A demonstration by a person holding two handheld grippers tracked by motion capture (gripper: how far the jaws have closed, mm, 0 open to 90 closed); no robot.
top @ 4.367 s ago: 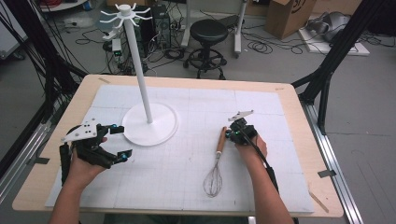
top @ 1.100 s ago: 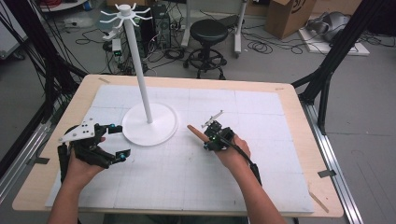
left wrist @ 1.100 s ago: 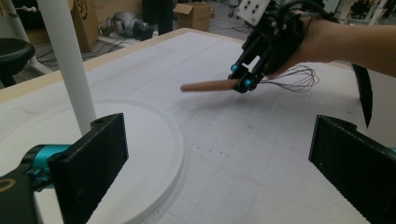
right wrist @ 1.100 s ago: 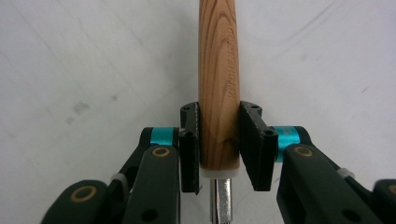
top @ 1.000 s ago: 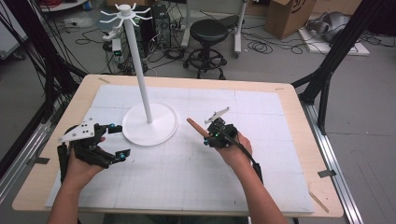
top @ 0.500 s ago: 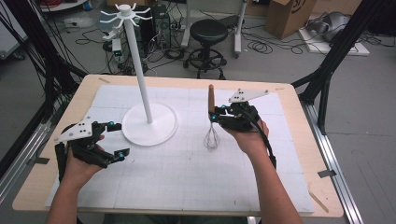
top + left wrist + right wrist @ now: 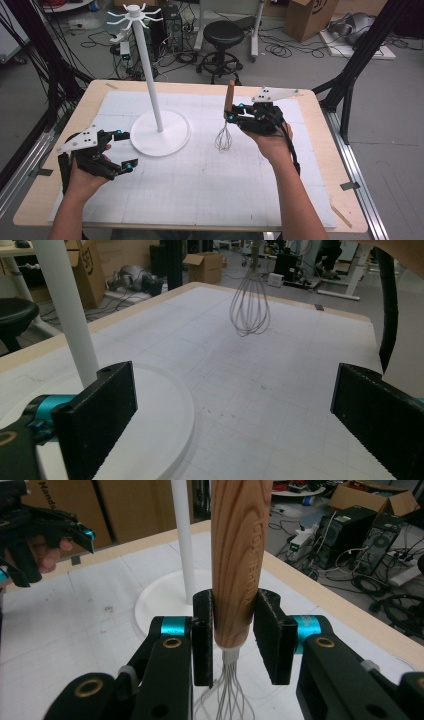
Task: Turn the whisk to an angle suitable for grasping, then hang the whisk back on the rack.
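Left gripper [image 7: 117, 150]: jaws wide, empty, near side of stand base [image 7: 161, 132]. Right gripper [image 7: 234, 632]: clamped on whisk [image 7: 226, 127] at lower end of wooden handle [image 7: 239, 555], upright, beside stand pole [image 7: 148, 75]. Whisk likely light; handle stiff, grippy; wires springy, poor hold.

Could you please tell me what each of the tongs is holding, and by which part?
The right tongs clamp the whisk by the lower end of its wooden handle, wires hanging down. The left tongs hold nothing.

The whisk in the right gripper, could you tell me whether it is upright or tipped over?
Upright: the whisk hangs with its wooden handle up and wire loops down, clamped in the right gripper, clear of the table.
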